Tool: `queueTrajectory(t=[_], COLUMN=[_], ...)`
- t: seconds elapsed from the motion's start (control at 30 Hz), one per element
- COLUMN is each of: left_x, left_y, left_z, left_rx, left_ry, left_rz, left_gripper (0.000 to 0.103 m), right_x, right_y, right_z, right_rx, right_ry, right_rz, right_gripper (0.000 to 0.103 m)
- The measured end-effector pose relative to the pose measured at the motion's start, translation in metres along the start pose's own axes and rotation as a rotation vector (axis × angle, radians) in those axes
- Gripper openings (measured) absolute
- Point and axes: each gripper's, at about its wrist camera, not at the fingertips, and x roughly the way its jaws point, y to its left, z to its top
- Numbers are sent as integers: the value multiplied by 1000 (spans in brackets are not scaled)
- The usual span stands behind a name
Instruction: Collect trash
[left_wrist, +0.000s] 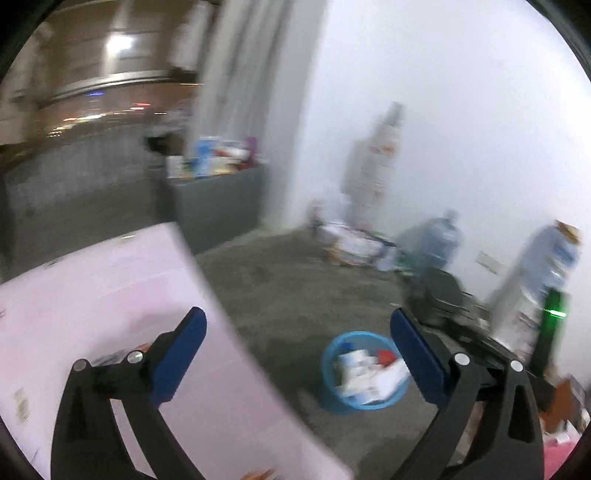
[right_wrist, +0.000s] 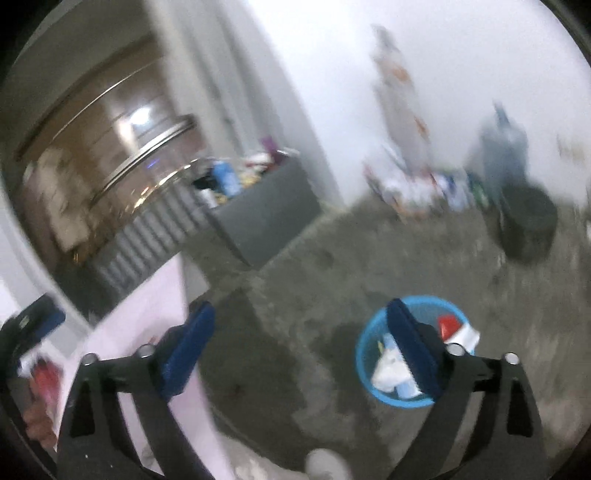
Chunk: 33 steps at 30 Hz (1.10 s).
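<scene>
- Nearest, the left gripper (left_wrist: 297, 350) has its blue-padded jaws spread wide, nothing between them.
- Likewise the right gripper (right_wrist: 299, 347) is fully spread and empty.
- Below left lies a pale pink table (left_wrist: 92, 288).
- On the grey floor (right_wrist: 332, 240) stands a blue bin (left_wrist: 328, 391), with white and red trash (left_wrist: 364, 373) inside.
- Farther back sit a grey box (right_wrist: 266, 218) piled with clutter and blurred water jugs (left_wrist: 439, 236) against the white wall (left_wrist: 461, 92).
</scene>
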Motion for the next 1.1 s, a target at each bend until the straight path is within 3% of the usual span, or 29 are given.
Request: queueTrajectory(t=[0.07,0.2,0.3,0.5,0.63,0.8,1.1], left_x=[-27,-64,-87,-110,-103,-101,-82], left_y=[15,37,57,80,94,93,72], left_z=[-13,-47,-80,-137,-158,-151,-142], left_rx=[-23,-2,-15,-157,-256,-257,-122], left_ry=[-31,-44,11,99,247,220,250], left_rz=[116,266,383,509,512,531,486], left_gripper=[98,97,98,98,98,98,98], right_x=[-19,-40,-43,-32,-28,-31,-31], right_y=[34,80,100,128,137,136,116], right_z=[-11,-35,-50,-91,-112,-119,-121], right_rx=[-107,-245,-273,-365,-427,-554,-516], right_ry=[-33,-38,26,196,231,220,255], right_rz=[2,54,76,57,-33,-151,-258], right_gripper=[95,95,95,95,95,95,95])
